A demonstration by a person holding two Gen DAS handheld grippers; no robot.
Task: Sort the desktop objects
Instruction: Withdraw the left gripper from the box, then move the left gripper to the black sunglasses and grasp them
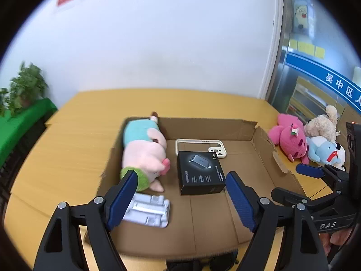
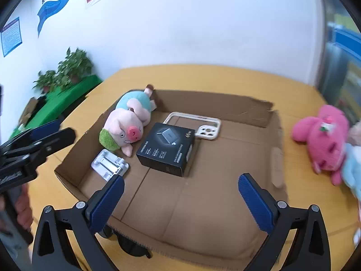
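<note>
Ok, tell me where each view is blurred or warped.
Left wrist view: the potted plant and the pig plush are smeared, the black box stays fairly sharp, and the table edge bows like a fisheye. Right wrist view: the pink plush and the right frame edge are smeared, with dark corners.

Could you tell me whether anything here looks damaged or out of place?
The cardboard box looks damaged: its far right corner is torn and ragged, and the right wall splays outward. The pig plush lies slumped over the left wall rather than fully inside. A pair of sunglasses sits outside, against the near wall.
</note>
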